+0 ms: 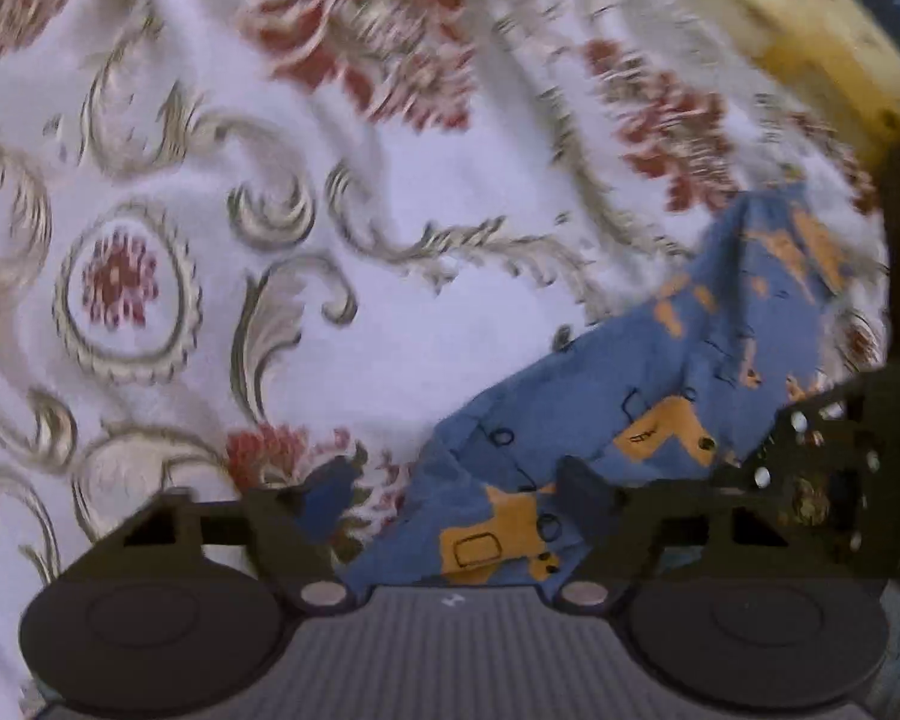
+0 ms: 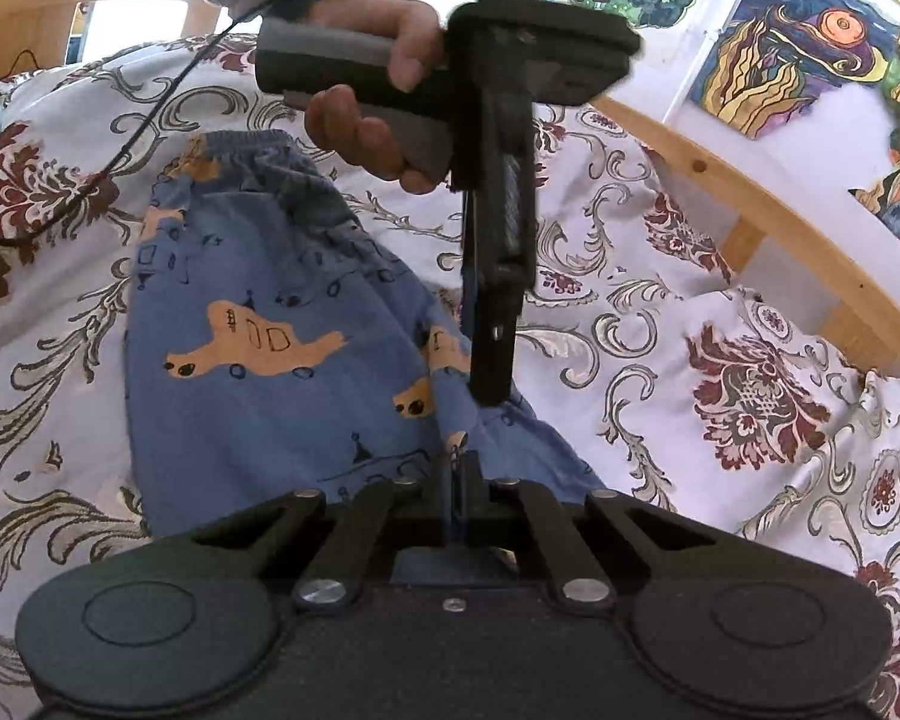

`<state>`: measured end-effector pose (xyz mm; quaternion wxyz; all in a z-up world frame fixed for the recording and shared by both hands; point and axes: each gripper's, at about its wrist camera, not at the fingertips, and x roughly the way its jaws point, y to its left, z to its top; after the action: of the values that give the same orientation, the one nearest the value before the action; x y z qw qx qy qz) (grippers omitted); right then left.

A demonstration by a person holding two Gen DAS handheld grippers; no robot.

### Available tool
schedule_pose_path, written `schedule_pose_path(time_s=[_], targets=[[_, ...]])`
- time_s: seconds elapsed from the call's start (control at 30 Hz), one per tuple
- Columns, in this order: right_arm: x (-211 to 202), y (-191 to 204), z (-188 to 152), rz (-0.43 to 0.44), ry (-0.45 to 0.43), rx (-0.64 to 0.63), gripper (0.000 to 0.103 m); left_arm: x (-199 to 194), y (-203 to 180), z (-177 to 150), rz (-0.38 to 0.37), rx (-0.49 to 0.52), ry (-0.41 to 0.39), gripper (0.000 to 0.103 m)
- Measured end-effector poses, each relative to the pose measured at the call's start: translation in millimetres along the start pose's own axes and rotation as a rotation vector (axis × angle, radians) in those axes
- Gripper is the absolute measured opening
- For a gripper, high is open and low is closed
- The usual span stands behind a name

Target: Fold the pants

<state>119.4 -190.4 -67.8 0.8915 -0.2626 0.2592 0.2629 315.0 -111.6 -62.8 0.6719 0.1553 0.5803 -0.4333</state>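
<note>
Blue pants [image 2: 258, 420] with orange vehicle prints lie on the bed, with the elastic waistband [image 2: 240, 141] at the far end. My right gripper [image 2: 461, 474] is shut on a raised fold of the pants at their near edge. A hand [image 2: 378, 138] holds my left gripper [image 2: 491, 384], which points down at the pants' right edge just beyond the right one. In the left wrist view the left gripper [image 1: 453, 489] is open, its fingers wide apart, and the pants [image 1: 570, 420] lie bunched between them and run up to the right.
A white bedspread [image 2: 660, 324] with red and grey floral scrolls covers the bed. The wooden bed frame [image 2: 750, 198] runs along the right side, with colourful posters [image 2: 780, 36] on the wall behind it. A black cable [image 2: 150, 114] trails over the bedspread at left.
</note>
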Motion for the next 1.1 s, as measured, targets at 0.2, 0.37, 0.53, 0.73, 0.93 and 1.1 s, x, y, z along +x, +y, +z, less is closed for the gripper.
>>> schedule_pose_path(time_s=[0.2, 0.37, 0.53, 0.73, 0.93, 1.1], targets=[[3, 4, 0, -0.029, -0.005, -0.028, 0.002, 9, -4, 13, 0.097, -0.129, 0.068, 0.02], [13, -1, 7, -0.136, -0.031, -0.022, 0.002, -2, -3, 19, 0.146, -0.161, 0.053, 0.01], [39, -11, 10, -0.267, -0.011, 0.004, 0.002, -5, 26, 20, 0.092, -0.243, 0.009, 0.01], [65, -33, 1, -0.383, 0.058, 0.057, 0.051, -6, 51, 8, 0.03, -0.327, -0.112, 0.033], [6, -68, -12, -0.436, 0.049, 0.215, 0.087, -49, 30, -16, 0.101, -0.185, -0.329, 0.073], [-38, -102, -57, -0.453, 0.169, 0.383, 0.087, -30, -30, -26, 0.056, 0.043, -0.37, 0.078]])
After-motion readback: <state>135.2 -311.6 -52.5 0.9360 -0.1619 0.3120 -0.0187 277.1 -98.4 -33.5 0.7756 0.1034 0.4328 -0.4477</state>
